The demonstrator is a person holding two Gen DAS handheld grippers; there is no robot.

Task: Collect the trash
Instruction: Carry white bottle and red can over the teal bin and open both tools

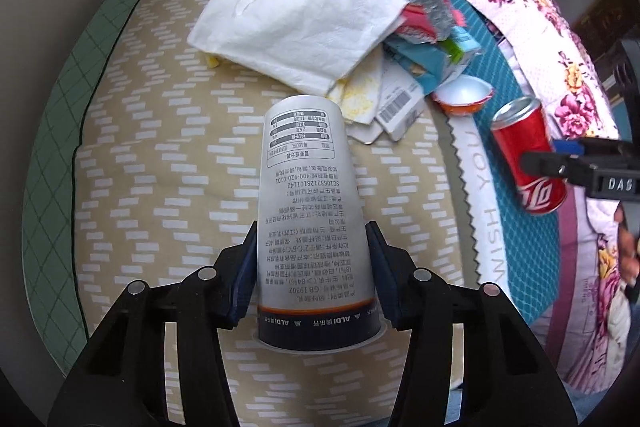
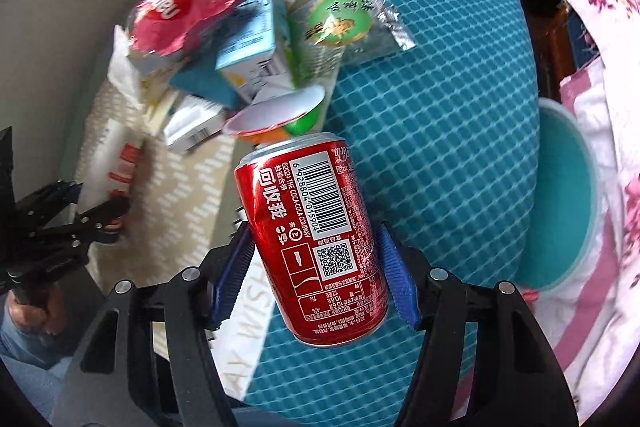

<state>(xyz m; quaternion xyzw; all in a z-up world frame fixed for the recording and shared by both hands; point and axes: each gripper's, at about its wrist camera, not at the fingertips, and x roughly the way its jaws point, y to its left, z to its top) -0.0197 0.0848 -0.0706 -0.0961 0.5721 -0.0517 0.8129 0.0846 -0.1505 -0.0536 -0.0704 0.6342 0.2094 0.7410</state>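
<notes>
In the left wrist view my left gripper [image 1: 312, 267] is shut on a tall white yogurt cup [image 1: 308, 187] with a dark rim; both blue pads press its sides over the beige patterned cushion [image 1: 160, 147]. To the right, my right gripper [image 1: 560, 167] holds a red cola can [image 1: 528, 155]. The right wrist view has that can [image 2: 316, 247] tilted between the blue pads of my right gripper [image 2: 316, 271], above the teal mesh cushion [image 2: 440, 107]. At its far left, the left gripper [image 2: 96, 215] grips the white cup [image 2: 120, 163].
A trash pile lies beyond: white tissue [image 1: 296, 23], blue carton [image 2: 252, 31], red wrapper [image 2: 176, 15], green snack packet [image 2: 344, 23], small empty orange cup [image 2: 280, 115], barcode box [image 1: 400, 107]. A teal bin [image 2: 560, 195] sits on floral fabric [image 1: 552, 47] at the right.
</notes>
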